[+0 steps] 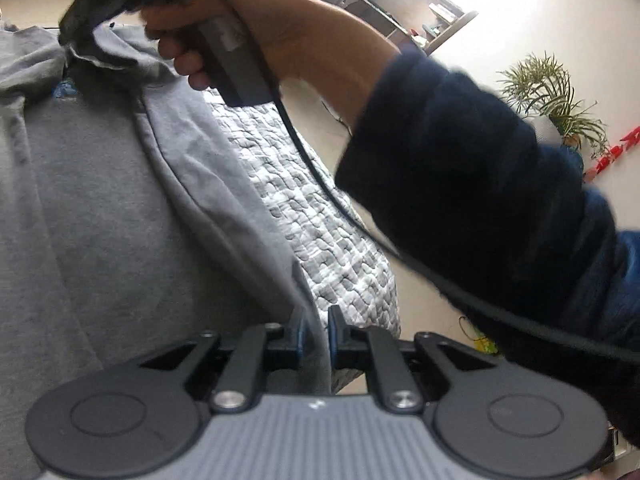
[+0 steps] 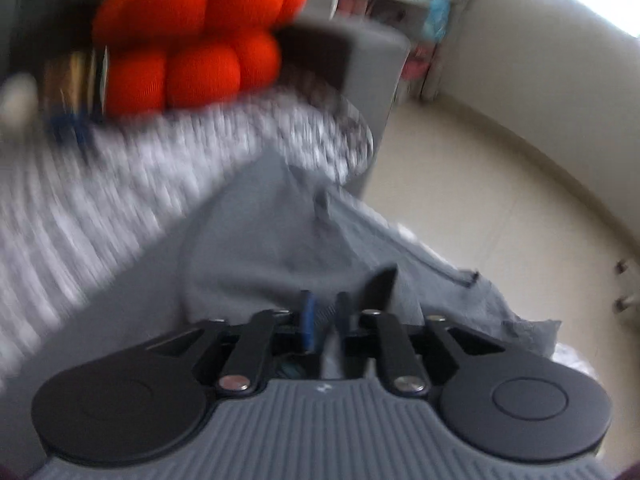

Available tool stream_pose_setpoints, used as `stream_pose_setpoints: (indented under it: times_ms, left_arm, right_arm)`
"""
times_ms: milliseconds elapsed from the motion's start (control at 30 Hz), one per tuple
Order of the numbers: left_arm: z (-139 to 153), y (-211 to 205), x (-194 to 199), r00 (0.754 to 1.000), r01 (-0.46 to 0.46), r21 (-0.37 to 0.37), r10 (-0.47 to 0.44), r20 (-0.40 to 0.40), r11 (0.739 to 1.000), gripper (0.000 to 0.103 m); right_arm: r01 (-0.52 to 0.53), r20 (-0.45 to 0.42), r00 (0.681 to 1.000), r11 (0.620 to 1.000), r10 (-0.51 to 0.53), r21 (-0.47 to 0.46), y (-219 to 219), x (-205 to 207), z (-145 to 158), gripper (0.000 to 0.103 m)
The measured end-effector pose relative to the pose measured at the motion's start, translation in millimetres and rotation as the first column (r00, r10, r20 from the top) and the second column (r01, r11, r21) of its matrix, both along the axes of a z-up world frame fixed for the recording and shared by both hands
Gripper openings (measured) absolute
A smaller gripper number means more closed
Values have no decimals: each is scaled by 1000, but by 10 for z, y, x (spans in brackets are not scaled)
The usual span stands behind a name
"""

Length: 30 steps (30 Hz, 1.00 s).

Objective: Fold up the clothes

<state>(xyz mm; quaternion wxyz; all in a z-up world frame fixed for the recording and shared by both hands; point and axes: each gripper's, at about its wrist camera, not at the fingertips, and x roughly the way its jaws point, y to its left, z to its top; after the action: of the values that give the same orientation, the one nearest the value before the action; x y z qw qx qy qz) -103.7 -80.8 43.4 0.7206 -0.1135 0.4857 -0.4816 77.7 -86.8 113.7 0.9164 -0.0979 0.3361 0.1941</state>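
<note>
A grey garment lies spread over a quilted grey-and-white cover. My left gripper is shut on the grey garment's edge, cloth pinched between its jaws. In the left wrist view the person's right hand holds the other gripper's handle at the top, where more of the garment is bunched. In the blurred right wrist view, my right gripper is shut on the grey garment, which drapes forward from the jaws.
An orange knobbly cushion lies at the far end of the quilted cover, next to a grey armrest. Beige floor lies to the right. A potted plant and a desk stand across the room.
</note>
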Motion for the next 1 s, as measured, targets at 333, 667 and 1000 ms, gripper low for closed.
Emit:
stream_pose_setpoints:
  times_ms: [333, 667, 1000]
  left_arm:
    - [169, 311, 616, 963, -268, 0, 268, 33, 963, 25]
    - [295, 461, 1350, 863, -502, 28, 498, 84, 864, 47]
    - [49, -280, 2467, 814, -579, 245, 538, 217, 778, 65]
  right_arm:
    - [271, -78, 963, 905, -260, 329, -1105, -1464, 277, 48]
    - [207, -236, 964, 902, -123, 378, -514, -2621, 62, 49]
    - [323, -344, 907, 925, -243, 199, 2, -2878, -233, 36]
